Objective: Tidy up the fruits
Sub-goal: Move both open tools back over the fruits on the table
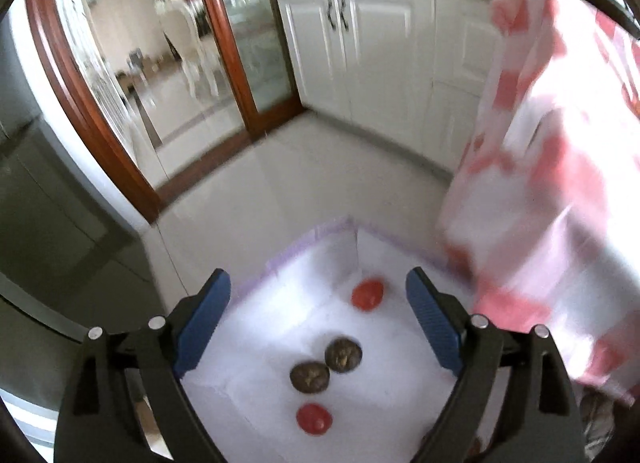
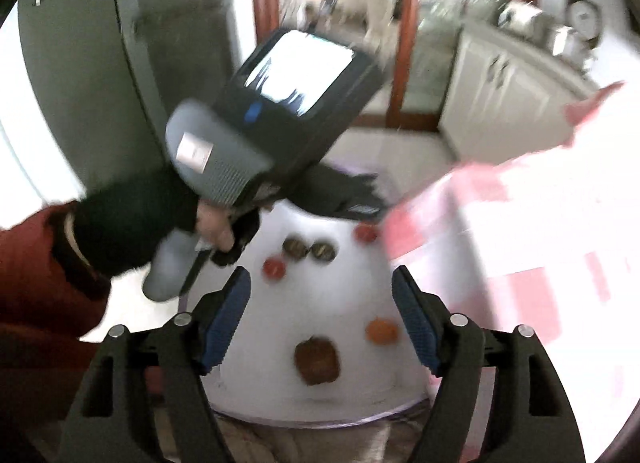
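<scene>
White box, fruit scattered, both grippers wide and empty

Left wrist view: left gripper (image 1: 318,323) gapes over two brown fruits (image 1: 326,365), red ones (image 1: 367,294) near and far. Right wrist view: right gripper (image 2: 321,321) spread above the orange fruit (image 2: 382,330); I'd centre on one fruit before squeezing.

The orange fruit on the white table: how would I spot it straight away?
Find the white table in the right wrist view. On its near part, close to the right-hand blue pad, lies the orange fruit, beside a larger brown fruit. It alone is orange: the others are red, brown or dark.
</scene>
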Available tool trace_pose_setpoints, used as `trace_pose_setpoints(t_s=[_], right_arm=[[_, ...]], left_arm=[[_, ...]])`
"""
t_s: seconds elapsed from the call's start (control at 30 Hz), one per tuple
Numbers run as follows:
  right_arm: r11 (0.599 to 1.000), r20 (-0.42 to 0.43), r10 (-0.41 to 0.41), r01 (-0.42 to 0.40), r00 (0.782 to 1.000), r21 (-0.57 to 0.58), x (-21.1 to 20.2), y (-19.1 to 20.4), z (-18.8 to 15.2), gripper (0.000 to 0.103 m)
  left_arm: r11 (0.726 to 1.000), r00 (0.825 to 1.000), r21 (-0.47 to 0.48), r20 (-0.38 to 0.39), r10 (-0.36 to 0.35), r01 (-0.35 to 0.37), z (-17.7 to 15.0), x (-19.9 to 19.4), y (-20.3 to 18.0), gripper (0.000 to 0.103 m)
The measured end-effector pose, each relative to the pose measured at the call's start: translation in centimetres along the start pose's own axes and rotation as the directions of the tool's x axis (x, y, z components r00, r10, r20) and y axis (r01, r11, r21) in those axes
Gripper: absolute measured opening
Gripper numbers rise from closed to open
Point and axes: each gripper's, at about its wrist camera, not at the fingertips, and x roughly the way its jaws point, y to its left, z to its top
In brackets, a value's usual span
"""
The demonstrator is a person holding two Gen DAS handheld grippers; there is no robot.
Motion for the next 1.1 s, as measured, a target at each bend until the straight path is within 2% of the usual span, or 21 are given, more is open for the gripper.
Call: trace_pose_setpoints(t_s=[0.07,0.13,0.17,0.27,0.33,0.37,0.4,0.47,0.5,0.53,0.6,0.63,0.7,0.73,0.8,0.83,0.9,1.0,1.03,1.1], right_arm=[[0.998,0.096,-0.048,0.044,0.994,0.037,-4.0,-1.7,-0.2,0.079],[0.992,0.164,-0.105,0.092,0.981,0.086,-7.1,-3.6,-0.9,0.082],[0.987,0.187,-0.135,0.115,0.973,0.113,-8.2,-4.4,-1.6,0.083],[0.951,0.225,-0.257,0.204,0.940,0.234,-11.4,-8.0,-4.1,0.085],[0.908,0.220,-0.340,0.259,0.914,0.328,-13.1,-11.1,-6.5,0.086],[0.879,0.211,-0.384,0.286,0.899,0.380,-14.0,-12.8,-7.9,0.086],[0.857,0.202,-0.410,0.301,0.889,0.417,-14.4,-14.0,-9.2,0.086],[0.785,0.163,-0.484,0.344,0.860,0.516,-15.8,-17.4,-11.9,0.086],[0.732,0.130,-0.529,0.373,0.839,0.570,-16.8,-19.2,-13.4,0.086],[0.696,0.107,-0.555,0.389,0.825,0.604,-17.0,-20.4,-14.5,0.086],[0.622,0.065,-0.595,0.407,0.801,0.669,-18.2,-22.9,-16.8,0.086],[0.574,0.046,-0.616,0.408,0.786,0.710,-19.1,-24.1,-18.1,0.086],[0.508,0.018,-0.644,0.410,0.765,0.758,-19.8,-26.5,-20.2,0.086],[0.456,-0.014,-0.665,0.421,0.747,0.784,-20.7,-27.9,-21.7,0.086],[0.388,-0.053,-0.685,0.426,0.727,0.817,-22.1,-30.1,-23.8,0.086],[0.340,-0.081,-0.692,0.423,0.717,0.840,-22.8,-31.3,-25.1,0.086],[0.270,-0.124,-0.708,0.428,0.695,0.862,-23.7,-32.4,-26.5,0.086],[0.202,-0.176,-0.734,0.457,0.656,0.866,-24.9,-35.2,-28.0,0.086],[0.184,-0.187,-0.739,0.461,0.647,0.868,-25.0,-36.4,-28.3,0.086],[0.147,-0.212,-0.749,0.469,0.628,0.871,-25.2,-38.4,-28.4,0.086]], left_arm=[[1.000,0.997,-0.008,0.074,0.014,-0.013,1.5,-2.4,-0.6,0.091],[1.000,0.987,-0.014,0.163,-0.008,0.011,3.2,-5.3,-2.0,0.098],[0.999,0.977,-0.017,0.211,-0.039,0.044,4.2,-7.0,-3.1,0.099],[0.989,0.948,0.005,0.285,-0.143,0.147,6.0,-10.1,-6.8,0.101],[0.968,0.920,0.064,0.303,-0.249,0.241,7.3,-11.7,-11.2,0.101],[0.960,0.911,0.084,0.301,-0.281,0.269,7.7,-12.1,-12.6,0.101],[0.940,0.894,0.123,0.293,-0.340,0.318,8.3,-12.6,-15.3,0.101],[0.903,0.862,0.181,0.274,-0.428,0.390,9.2,-13.0,-20.4,0.101],[0.886,0.848,0.203,0.263,-0.460,0.417,9.4,-12.9,-22.5,0.101],[0.867,0.834,0.225,0.248,-0.493,0.445,9.8,-12.9,-25.1,0.101],[0.836,0.814,0.240,0.212,-0.541,0.493,10.3,-12.7,-29.8,0.101],[0.822,0.802,0.237,0.199,-0.563,0.518,10.5,-12.4,-31.7,0.101],[0.788,0.771,0.223,0.176,-0.612,0.574,10.8,-11.9,-35.6,0.101],[0.775,0.760,0.213,0.163,-0.629,0.595,11.2,-11.3,-37.6,0.101],[0.748,0.736,0.190,0.141,-0.662,0.636,11.5,-10.5,-41.1,0.101],[0.735,0.722,0.171,0.139,-0.678,0.656,11.7,-10.1,-42.5,0.101],[0.716,0.702,0.139,0.144,-0.698,0.684,12.0,-9.5,-44.0,0.101],[0.674,0.660,0.077,0.149,-0.736,0.734,12.0,-8.8,-44.2,0.101],[0.664,0.651,0.061,0.147,-0.744,0.745,12.0,-8.4,-43.9,0.101],[0.658,0.647,0.026,0.152,-0.747,0.753,12.3,-7.8,-43.0,0.101]])
